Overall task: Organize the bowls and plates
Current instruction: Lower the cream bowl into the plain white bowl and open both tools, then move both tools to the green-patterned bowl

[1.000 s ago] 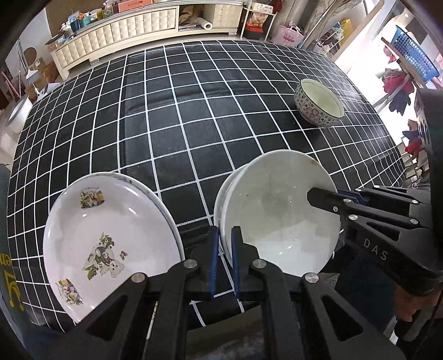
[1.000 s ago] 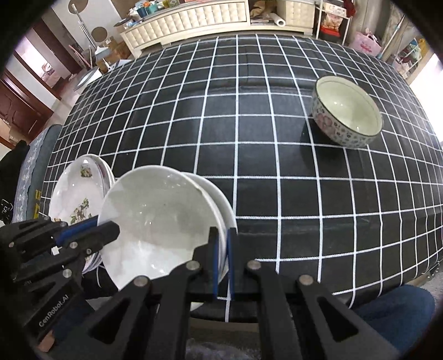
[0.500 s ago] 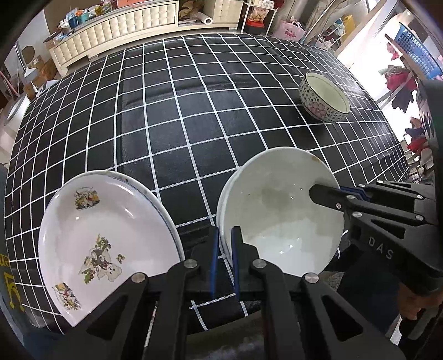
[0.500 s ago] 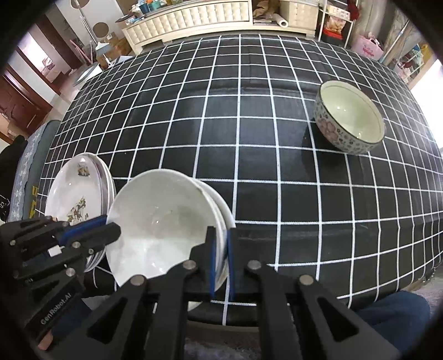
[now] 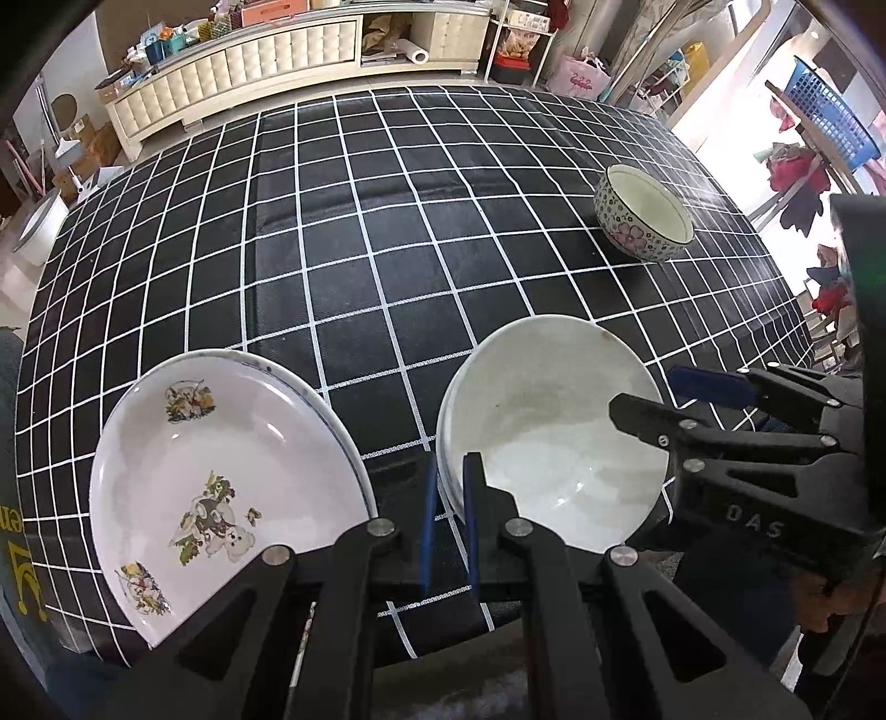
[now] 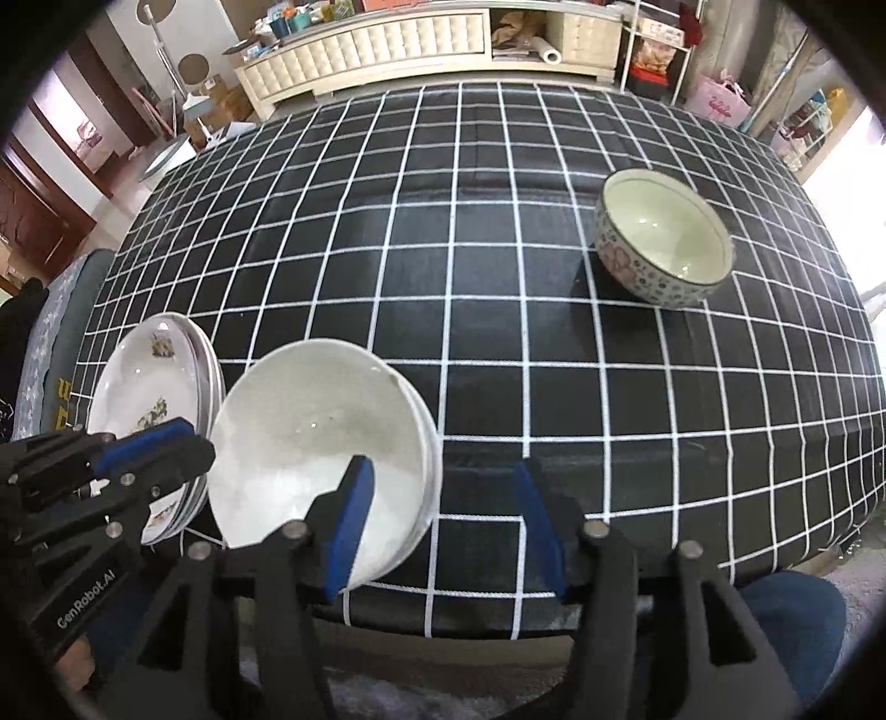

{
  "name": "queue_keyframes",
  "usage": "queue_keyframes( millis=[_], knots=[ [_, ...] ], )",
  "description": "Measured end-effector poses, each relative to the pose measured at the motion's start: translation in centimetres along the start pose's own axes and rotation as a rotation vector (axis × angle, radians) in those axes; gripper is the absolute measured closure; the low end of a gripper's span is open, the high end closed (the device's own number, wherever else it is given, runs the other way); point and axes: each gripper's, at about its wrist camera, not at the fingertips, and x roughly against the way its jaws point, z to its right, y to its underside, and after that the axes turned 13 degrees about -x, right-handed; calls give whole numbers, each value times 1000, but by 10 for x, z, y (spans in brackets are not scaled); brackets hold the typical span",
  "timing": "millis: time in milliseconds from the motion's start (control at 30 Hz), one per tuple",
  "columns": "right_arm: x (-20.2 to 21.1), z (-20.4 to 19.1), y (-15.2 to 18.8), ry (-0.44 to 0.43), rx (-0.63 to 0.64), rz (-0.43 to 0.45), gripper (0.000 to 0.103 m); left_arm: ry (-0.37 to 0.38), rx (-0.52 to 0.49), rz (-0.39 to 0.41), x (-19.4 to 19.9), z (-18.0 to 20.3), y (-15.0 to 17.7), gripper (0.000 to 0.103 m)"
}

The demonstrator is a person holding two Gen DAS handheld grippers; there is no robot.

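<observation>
A stack of two white bowls [image 5: 554, 432] [image 6: 315, 437] sits near the table's front edge. My left gripper [image 5: 448, 498] [image 6: 194, 443] is shut on the stack's left rim. At the stack's right rim my right gripper [image 6: 446, 523] [image 5: 642, 387] has its jaws opening; the rim lies between the blue pads [image 6: 354, 520] without touching them. To the left of the bowls lie stacked white plates [image 5: 221, 471] [image 6: 144, 399] with printed pictures. A flower-patterned bowl [image 5: 642, 221] [image 6: 664, 238] stands alone at the far right.
A black cloth with white squares [image 5: 387, 249] covers the table, whose front edge runs just under both grippers. A person's blue-clad knee [image 6: 792, 609] shows below that edge. A long cream cabinet [image 6: 415, 39] stands beyond the table.
The right gripper's jaws, earlier shut on the white bowls' right rim, have parted and let it go. The left gripper keeps its grip and has stayed put.
</observation>
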Motion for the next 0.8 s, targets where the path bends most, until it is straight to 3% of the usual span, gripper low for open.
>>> queue_keyframes(
  millis=[300,433,800],
  knots=[
    [39,11,-6,-10,-12,77,44,-15,-6,82,28,3,-3,65],
    [54,16,-10,-11,-19,110,44,-55,-13,125,44,7,-8,52],
    [88,38,-28,-17,-54,182,44,-63,-93,187,68,32,-46,48]
  ],
)
